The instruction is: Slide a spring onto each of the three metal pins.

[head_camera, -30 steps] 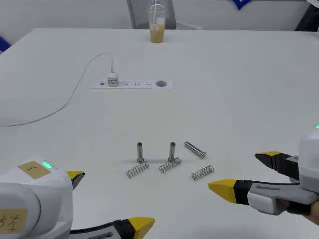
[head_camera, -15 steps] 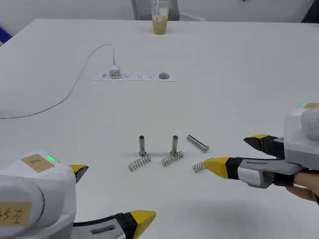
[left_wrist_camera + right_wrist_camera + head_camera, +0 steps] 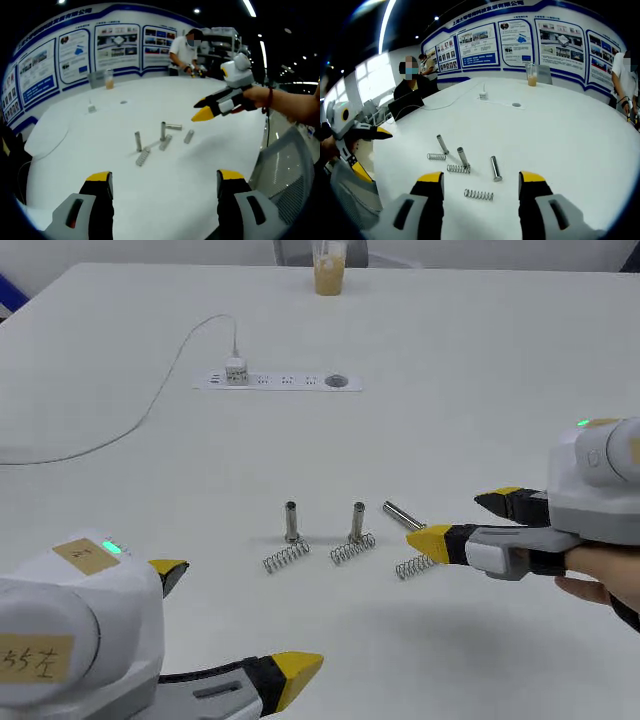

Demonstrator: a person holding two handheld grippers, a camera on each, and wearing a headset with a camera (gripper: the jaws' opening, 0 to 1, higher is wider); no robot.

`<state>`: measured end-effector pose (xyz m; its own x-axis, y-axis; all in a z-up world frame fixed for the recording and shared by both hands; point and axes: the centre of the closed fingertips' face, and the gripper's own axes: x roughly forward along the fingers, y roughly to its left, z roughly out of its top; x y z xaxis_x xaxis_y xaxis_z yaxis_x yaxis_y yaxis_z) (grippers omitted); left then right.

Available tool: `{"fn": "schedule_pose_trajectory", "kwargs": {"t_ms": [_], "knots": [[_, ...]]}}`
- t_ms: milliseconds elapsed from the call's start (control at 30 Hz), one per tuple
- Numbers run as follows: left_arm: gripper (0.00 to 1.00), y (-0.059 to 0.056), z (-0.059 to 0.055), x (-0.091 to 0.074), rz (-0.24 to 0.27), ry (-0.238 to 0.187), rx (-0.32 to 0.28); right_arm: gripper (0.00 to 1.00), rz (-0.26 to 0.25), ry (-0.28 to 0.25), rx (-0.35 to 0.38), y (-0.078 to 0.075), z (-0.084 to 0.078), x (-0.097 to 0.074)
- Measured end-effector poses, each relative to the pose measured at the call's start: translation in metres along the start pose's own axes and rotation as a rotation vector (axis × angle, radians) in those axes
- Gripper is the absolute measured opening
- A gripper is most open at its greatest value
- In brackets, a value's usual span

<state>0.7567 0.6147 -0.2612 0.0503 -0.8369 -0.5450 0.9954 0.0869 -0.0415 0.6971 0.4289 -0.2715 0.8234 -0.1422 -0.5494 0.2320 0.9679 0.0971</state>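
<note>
Head view: our right gripper (image 3: 462, 523) is spread wide and empty, its near tip just beside the right-hand spring (image 3: 415, 566) on the table (image 3: 480, 390). The 2 upright pins (image 3: 291, 521) each have a spring lying at their foot. The 3rd pin (image 3: 403, 516) lies flat (probably needs standing up or holding). Our left gripper (image 3: 235, 620) is spread too, holding nothing, well apart from the parts.

Left gripper view: all 3 springs are loose, with none on a pin.

Right gripper view: the right-hand spring lies lengthwise between our jaws. We'd roll the wrist to pinch it across its width, near 1 end and gently, so the bore stays free for the pin.
</note>
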Motion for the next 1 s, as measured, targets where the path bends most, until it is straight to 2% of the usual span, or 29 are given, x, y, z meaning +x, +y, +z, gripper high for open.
{"fn": "schedule_pose_trajectory", "kwargs": {"t_ms": [267, 333, 500, 1000], "knots": [[0.86, 0.001, -0.001, 0.002, 0.003, 0.001, 0.002, 0.56, 0.013, -0.001, 0.015, -0.004, 0.003, 0.019], [0.85, 0.002, -0.001, 0.002, 0.007, -0.005, 0.000, 0.55, 0.017, -0.007, 0.051, -0.006, 0.003, 0.024], [0.85, 0.003, -0.001, 0.004, 0.003, -0.005, -0.007, 0.50, 0.026, -0.003, 0.086, -0.010, 0.002, 0.037], [0.84, 0.003, -0.005, 0.010, -0.007, 0.005, -0.008, 0.33, 0.019, 0.024, 0.062, -0.022, -0.008, 0.074]]}}
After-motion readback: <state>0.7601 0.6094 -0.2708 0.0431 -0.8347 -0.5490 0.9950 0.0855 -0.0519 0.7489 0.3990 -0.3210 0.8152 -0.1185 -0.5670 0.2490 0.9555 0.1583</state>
